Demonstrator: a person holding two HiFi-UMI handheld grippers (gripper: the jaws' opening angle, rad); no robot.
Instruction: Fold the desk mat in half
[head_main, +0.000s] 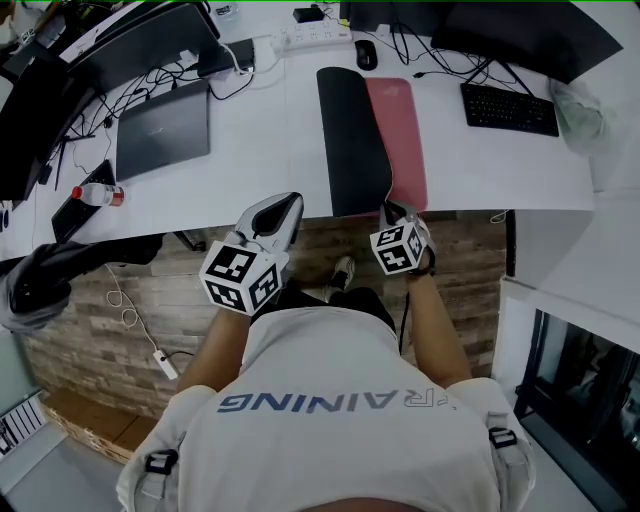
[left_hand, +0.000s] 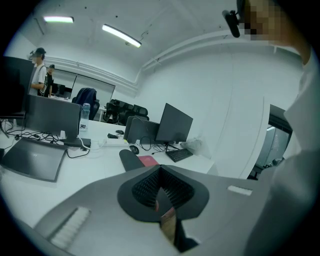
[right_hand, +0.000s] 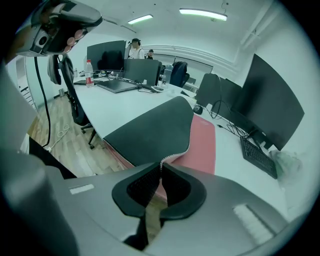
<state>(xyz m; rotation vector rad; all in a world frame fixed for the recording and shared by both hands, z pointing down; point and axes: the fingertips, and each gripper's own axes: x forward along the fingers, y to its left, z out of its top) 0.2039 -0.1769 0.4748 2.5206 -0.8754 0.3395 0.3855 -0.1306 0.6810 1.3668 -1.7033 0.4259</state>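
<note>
In the head view, the desk mat (head_main: 355, 140) lies on the white tabletop (head_main: 270, 150), running from its near edge towards the far edge. The mat's black side is laid over the left part, and a pink strip is bare along the right. A laptop (head_main: 163, 128) sits to its left, a keyboard (head_main: 510, 108) to its right and a mouse (head_main: 366, 55) at its far end. The right gripper (head_main: 392, 211) is at the mat's near right corner. The left gripper (head_main: 289, 201) hangs just off the tabletop's near edge, left of the mat.

In the left gripper view, its fingers (left_hand: 150, 186) are closed together with nothing between them, and the mat lies well beyond.

In the right gripper view, its fingers (right_hand: 142, 186) are closed, apparently pinching the stitched edge of the black layer, which curls up into them.
</note>
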